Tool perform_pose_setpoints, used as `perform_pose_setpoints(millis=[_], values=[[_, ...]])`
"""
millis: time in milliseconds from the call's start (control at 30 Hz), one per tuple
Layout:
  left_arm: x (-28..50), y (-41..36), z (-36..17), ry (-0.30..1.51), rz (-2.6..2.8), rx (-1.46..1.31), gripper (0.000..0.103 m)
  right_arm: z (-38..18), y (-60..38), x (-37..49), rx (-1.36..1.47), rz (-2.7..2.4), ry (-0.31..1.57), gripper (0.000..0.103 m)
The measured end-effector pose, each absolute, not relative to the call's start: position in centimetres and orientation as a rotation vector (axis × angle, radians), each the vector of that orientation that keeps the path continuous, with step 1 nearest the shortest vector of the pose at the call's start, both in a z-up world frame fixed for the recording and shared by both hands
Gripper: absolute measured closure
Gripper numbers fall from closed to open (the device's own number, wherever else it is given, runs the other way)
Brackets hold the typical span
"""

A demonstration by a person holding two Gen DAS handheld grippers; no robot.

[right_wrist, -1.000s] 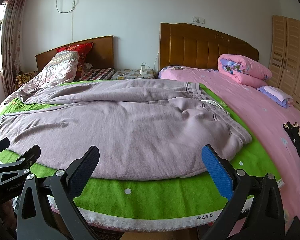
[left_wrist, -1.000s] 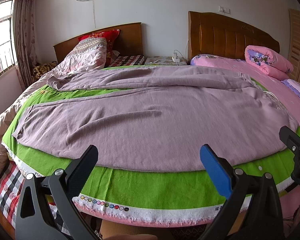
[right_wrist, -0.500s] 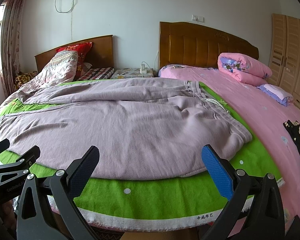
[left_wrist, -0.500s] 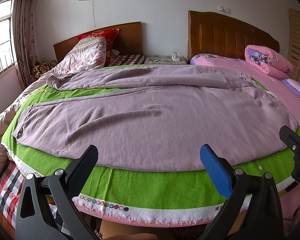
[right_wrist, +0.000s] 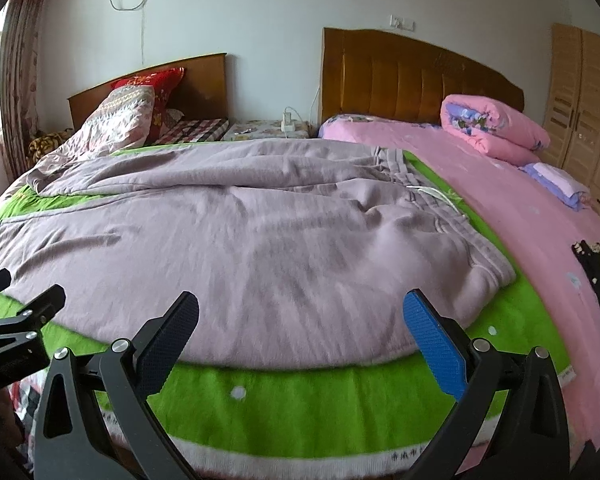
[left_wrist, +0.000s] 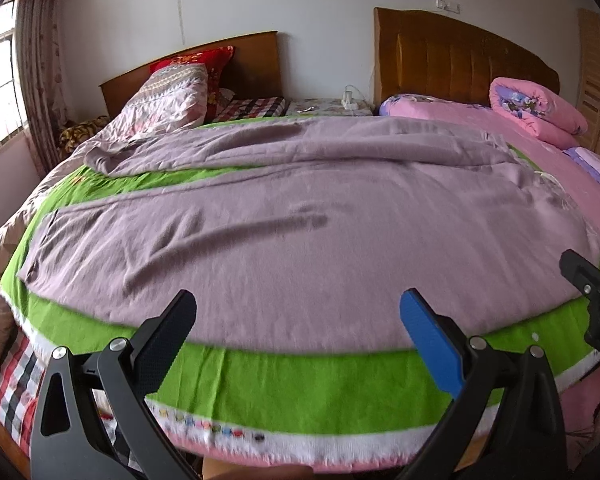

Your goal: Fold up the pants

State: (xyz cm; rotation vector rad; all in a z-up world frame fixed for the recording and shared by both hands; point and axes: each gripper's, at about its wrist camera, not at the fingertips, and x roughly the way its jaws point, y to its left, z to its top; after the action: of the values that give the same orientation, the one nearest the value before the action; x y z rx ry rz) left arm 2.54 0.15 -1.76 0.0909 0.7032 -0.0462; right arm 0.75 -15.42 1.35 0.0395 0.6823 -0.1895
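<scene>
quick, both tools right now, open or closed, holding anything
Left tool: open, holding nothing, above the near edge of the pants.
Right tool: open, holding nothing, also short of the pants.

You have one pair of mauve pants (left_wrist: 300, 220) on one green blanket (left_wrist: 300, 384), two wooden headboards (right_wrist: 416, 76), two grippers, one rolled pink quilt (right_wrist: 496, 128), and one red pillow (left_wrist: 204, 60).

Mauve pants (right_wrist: 236, 248) lie spread across a green blanket (right_wrist: 300, 396) filling mid-frame, waistband toward the right. The right tool (right_wrist: 300, 320) hangs wide open at the bottom, above the blanket's near edge. The left tool (right_wrist: 16, 320) shows at lower left.
</scene>
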Motion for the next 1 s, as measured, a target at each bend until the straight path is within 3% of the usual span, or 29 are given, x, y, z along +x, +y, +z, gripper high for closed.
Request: perform_pose_setpoints(millis=[167, 300, 400, 567, 700, 1000], values=[[5.4, -0.2, 1.5, 0.588, 0.001, 0.21, 0.001, 2.4, -17.5, 3.4, 0.087, -0.049, 0.679, 0.004], [9.4, 0.4, 4.6, 0.519, 0.055, 0.28, 0.001, 5.5, -20.2, 5.6, 0.062, 0.029, 0.574, 0.004], [14.3, 1.4, 5.4, 0.635, -0.084, 0.228, 0.001, 7.1, -22.5, 8.9, 0.029, 0.067, 0.538, 0.004], [23.9, 1.8, 5.4, 0.671, -0.203, 0.133, 0.002, 4.8, -27.8, 20.2, 0.001, 0.188, 0.77, 0.004], [33.4, 0.2, 2.3, 0.926, -0.361, 0.201, 0.002, 3.5, -32.4, 29.1, -0.013, 0.173, 0.807, 0.004], [48.4, 0.5, -1.2, 1.131, -0.325, 0.184, 0.003, -2.8, -36.5, 44.6, -0.102, 0.312, 1.016, 0.009]])
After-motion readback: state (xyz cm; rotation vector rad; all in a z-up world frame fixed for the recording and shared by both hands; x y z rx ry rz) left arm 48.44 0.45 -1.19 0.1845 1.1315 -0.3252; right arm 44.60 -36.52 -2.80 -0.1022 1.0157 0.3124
